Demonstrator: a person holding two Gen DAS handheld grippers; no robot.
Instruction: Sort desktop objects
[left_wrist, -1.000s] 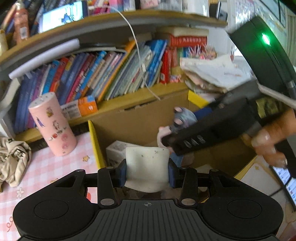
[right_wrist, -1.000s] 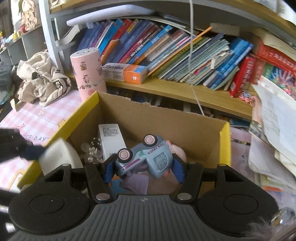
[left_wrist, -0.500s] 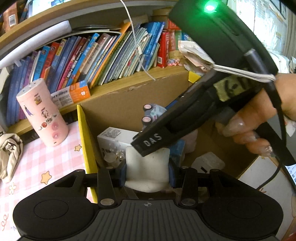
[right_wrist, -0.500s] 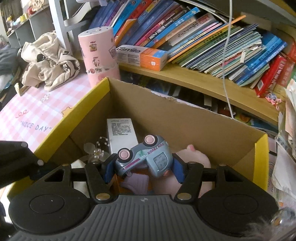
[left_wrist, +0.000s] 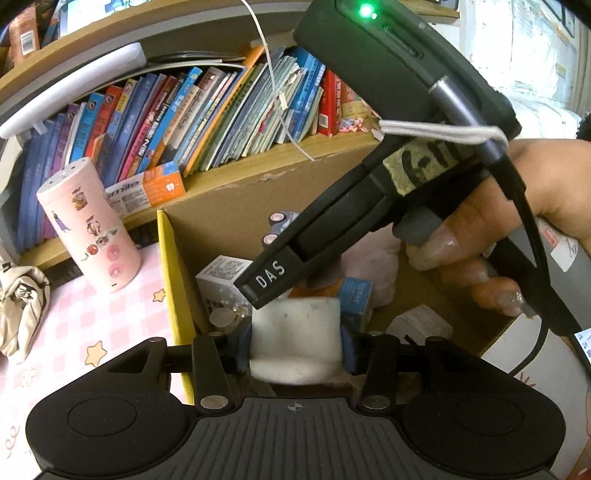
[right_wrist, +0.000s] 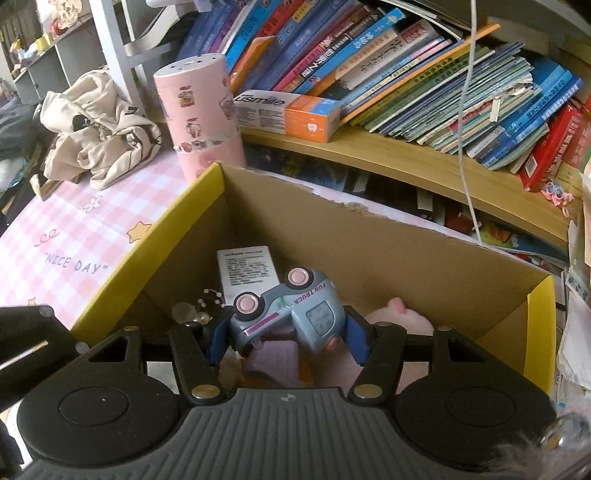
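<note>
My left tongs (left_wrist: 295, 345) hang over the near edge of the cardboard box (left_wrist: 236, 206), and their jaws are opening around the white block (left_wrist: 295, 343) that sits between the blue pads (left_wrist: 349, 349); I see thin gaps opening at its sides, so the pads no longer seem to press on it. Ahead of them, across the box, my right hand (left_wrist: 491, 243) carries the other tool.

My right tongs (right_wrist: 286, 338) stay about a third open, clamped on the grey-blue toy truck (right_wrist: 286, 310), which lies tipped with its pink wheels (right_wrist: 297, 277) up, one pad on each end. The truck hangs above the inside of the box (right_wrist: 406, 251). Just beyond it lies a white carton (right_wrist: 247, 269); to its right a pink plush (right_wrist: 400, 317); to its left a clear trinket (right_wrist: 192, 314). Past the box's left wall stands a pink canister (right_wrist: 201, 118) on the checked tablecloth (right_wrist: 74, 236).
</note>
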